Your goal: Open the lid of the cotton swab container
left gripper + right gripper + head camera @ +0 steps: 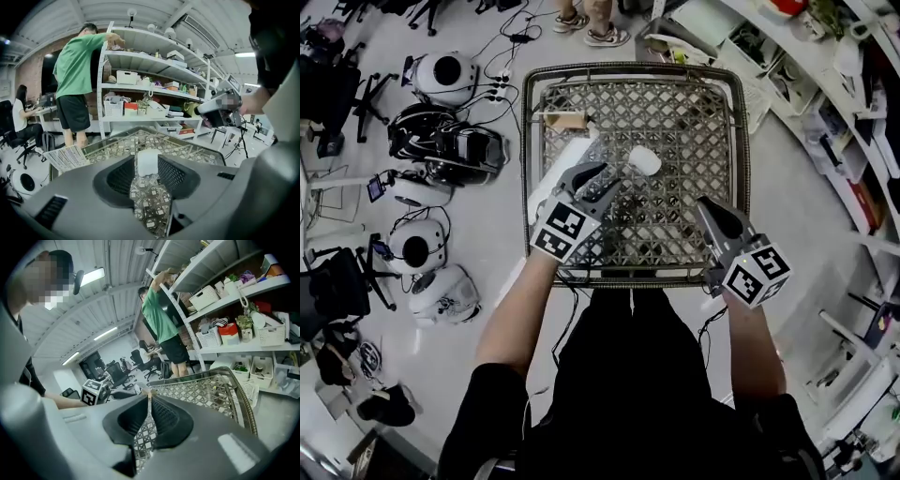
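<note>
Left gripper view: the left gripper [146, 168], jaws partly apart and empty, faced the white cotton swab container [148, 158] just beyond its tips on the lattice table [197, 149]; the right gripper [149, 404] was closed, empty. The container looked light, smooth and slippery, so it was best gripped by the body, leaving the lid free.

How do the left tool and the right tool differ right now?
The left tool has its jaws apart; the right tool has its jaws together. The left tool has the white swab container lined up in its gap, not gripped; the right tool has nothing between its jaws. The left tool is out over the mesh table, while the right tool sits at the table's near edge. Both point away from the person.
</note>
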